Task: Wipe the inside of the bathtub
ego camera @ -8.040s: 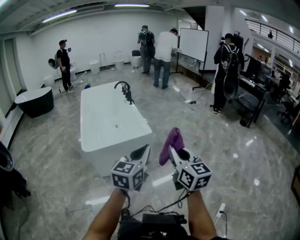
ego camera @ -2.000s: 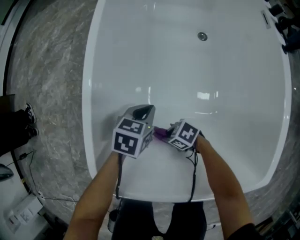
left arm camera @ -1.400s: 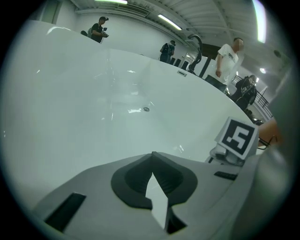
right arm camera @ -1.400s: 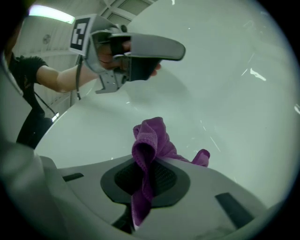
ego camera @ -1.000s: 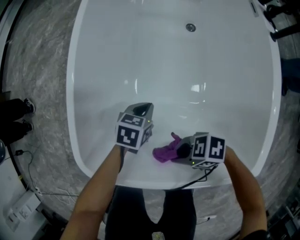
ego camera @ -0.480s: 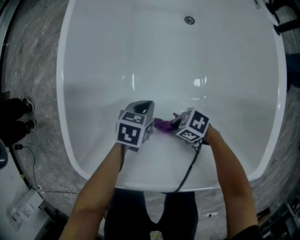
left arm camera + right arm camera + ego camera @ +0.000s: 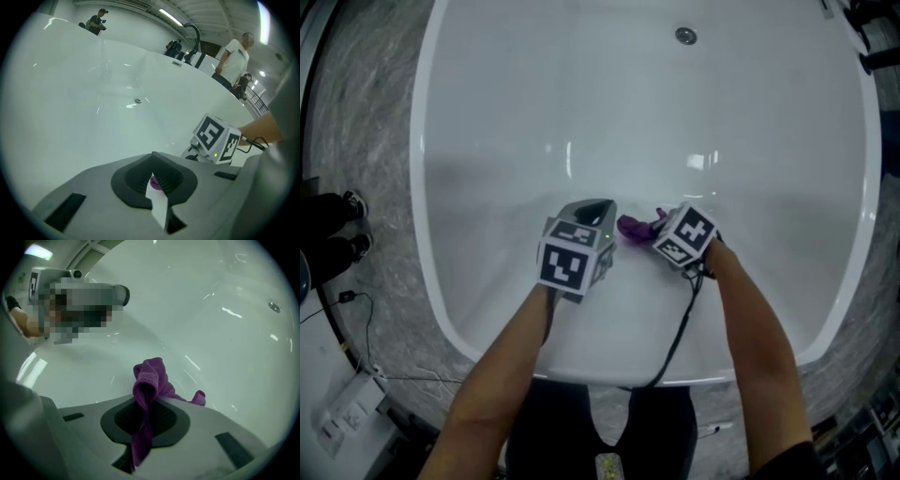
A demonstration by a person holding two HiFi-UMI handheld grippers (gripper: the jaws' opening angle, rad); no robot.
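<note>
I look down into a white bathtub. My right gripper is shut on a purple cloth and presses it against the sloping near wall of the tub. In the right gripper view the cloth bunches up out of the shut right gripper and trails over the white wall. Just left of the cloth, my left gripper hovers over the same wall. In its own view the left gripper is shut with nothing held, and the right gripper's marker cube shows beyond it.
The drain sits on the tub floor far ahead. A black faucet stands on the far rim, with people behind it. Grey marble floor surrounds the tub. A cable hangs from the right gripper.
The right gripper has swept the purple cloth up and to the left along the near wall, toward the left gripper. The left gripper has hardly moved.
</note>
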